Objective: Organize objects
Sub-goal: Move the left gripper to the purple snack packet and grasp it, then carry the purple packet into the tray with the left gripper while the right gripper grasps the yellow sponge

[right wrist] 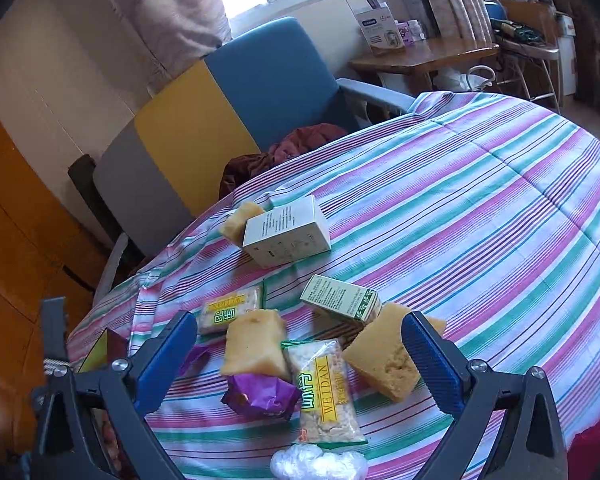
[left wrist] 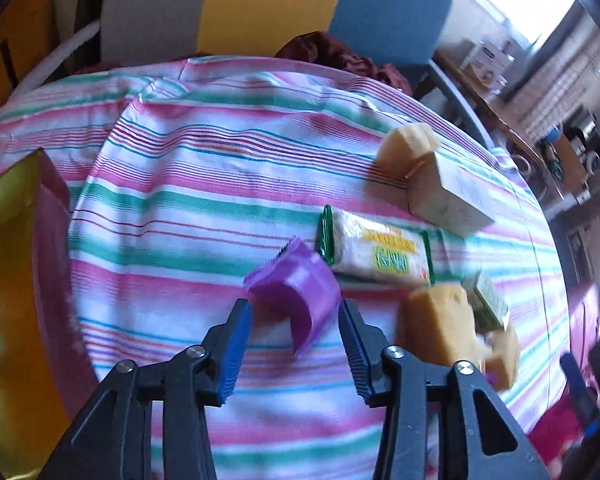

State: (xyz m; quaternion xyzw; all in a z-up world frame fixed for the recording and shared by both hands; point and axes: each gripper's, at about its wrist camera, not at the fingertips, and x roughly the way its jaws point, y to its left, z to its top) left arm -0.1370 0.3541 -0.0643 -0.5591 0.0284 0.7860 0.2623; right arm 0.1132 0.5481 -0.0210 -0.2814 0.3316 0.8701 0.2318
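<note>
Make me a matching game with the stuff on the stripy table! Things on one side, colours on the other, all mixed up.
Things:
1. big box
2. crinkly wrapper
3. sponge block
4. chair back

Colours:
A. purple
B. blue
C. white
D. yellow-tan

Pairs: 1-C, 2-A, 3-D, 4-B

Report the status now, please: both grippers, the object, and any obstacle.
Left gripper open, straddling purple wrapper, not closed. Right gripper open, empty, above snack pile. WEIDAN rice bar lies just beyond the wrapper.
</note>
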